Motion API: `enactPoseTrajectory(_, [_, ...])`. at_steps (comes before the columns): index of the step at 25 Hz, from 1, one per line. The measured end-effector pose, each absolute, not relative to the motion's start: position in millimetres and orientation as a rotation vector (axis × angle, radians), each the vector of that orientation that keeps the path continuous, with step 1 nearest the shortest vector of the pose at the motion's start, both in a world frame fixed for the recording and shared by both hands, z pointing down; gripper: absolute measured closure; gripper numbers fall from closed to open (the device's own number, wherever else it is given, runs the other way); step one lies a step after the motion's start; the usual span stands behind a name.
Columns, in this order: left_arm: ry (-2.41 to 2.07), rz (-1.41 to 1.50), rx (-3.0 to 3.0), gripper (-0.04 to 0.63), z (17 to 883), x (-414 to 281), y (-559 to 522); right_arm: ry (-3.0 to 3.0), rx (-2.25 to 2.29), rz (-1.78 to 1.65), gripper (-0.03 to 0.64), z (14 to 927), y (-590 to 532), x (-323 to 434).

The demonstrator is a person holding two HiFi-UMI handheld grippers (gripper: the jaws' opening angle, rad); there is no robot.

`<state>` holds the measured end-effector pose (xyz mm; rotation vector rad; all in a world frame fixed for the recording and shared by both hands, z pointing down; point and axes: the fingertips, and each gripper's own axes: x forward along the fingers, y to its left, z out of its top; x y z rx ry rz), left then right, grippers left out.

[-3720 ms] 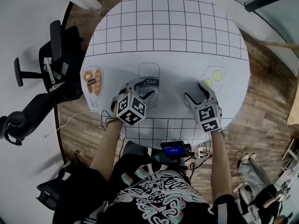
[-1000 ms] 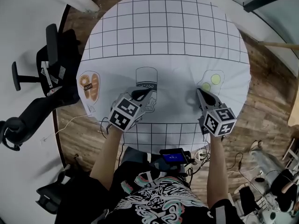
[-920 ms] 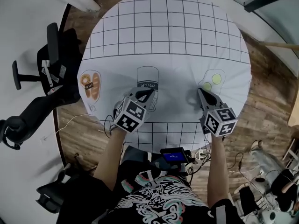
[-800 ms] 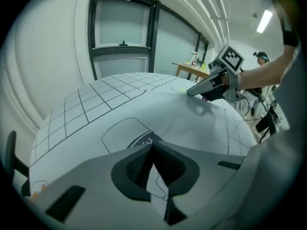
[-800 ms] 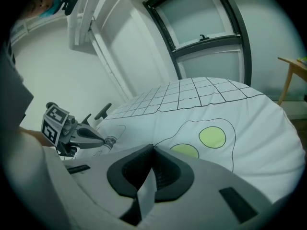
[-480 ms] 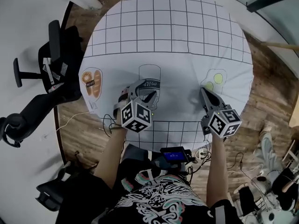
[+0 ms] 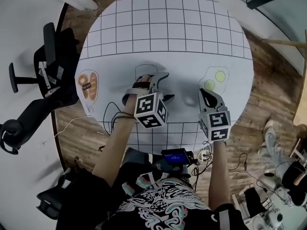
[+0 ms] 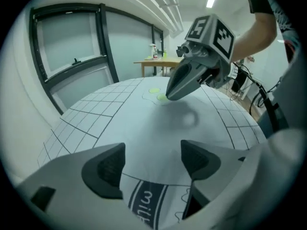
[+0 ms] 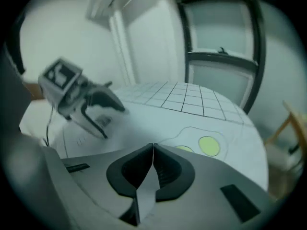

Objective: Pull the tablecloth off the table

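Presently: my left gripper (image 8: 151, 158) jaws just opened wide, nothing pinched; my right gripper (image 9: 152, 150) clamped on tablecloth (image 7: 168, 32) fold.

One tablecloth (image 7: 168, 32); two tools, left tool (image 7: 153, 80) and right tool (image 7: 206, 94).

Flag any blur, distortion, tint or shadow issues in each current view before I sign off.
Head view: sharp, evenly lit; fisheye bows the tablecloth grid. Left gripper view: dark vignetted corners; right gripper crisp, casting a soft shadow. Right gripper view: hazy, greenish; the left gripper, whose jaws have just been opening with nothing gripped, is smeared.
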<state>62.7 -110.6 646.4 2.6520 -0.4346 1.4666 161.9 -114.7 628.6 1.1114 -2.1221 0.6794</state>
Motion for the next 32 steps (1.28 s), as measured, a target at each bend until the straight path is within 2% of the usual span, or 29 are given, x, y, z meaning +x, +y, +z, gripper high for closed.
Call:
enactPoseTrajectory(1, [-0.408,1.508,2.626,0.194,651.3,55.9,-106.6,-2.062,1.051,0.562,0.585,636.1,-108.3,167.7])
enactPoseTrajectory(5, [-0.467,1.508,2.469,0.115,669.9,15.1,-103.8,-1.999,0.897,0.493,0.299,658.6,-95.0,175.2])
enactPoseTrajectory(6, [-0.493,1.466,2.439,0.107,671.6,10.2,-105.0,-2.003,0.875,0.507,0.266,662.3,-94.9,175.2])
enactPoseTrajectory(8, [-0.521,1.408,2.412,0.104,672.2,9.3,-107.0,-2.009,0.819,0.551,0.252,666.6,-96.4,174.4])
enactPoseTrajectory(14, [-0.581,1.402,2.347,0.15,668.7,15.2,-107.3,-1.995,0.722,0.569,0.293,665.2,-97.6,167.4])
enactPoseTrajectory(23, [-0.661,1.311,2.338,0.324,659.2,17.4,-98.6,-2.024,0.795,0.603,0.466,655.1,-99.0,159.8])
enactPoseTrajectory(27, [-0.667,1.304,2.335,0.347,657.7,18.1,-100.0,-2.021,0.825,0.598,0.517,653.1,-104.8,162.6])
enactPoseTrajectory(32, [-0.673,1.312,2.322,0.377,653.4,19.9,-104.8,-2.02,0.84,0.599,0.537,648.7,-110.0,163.7])
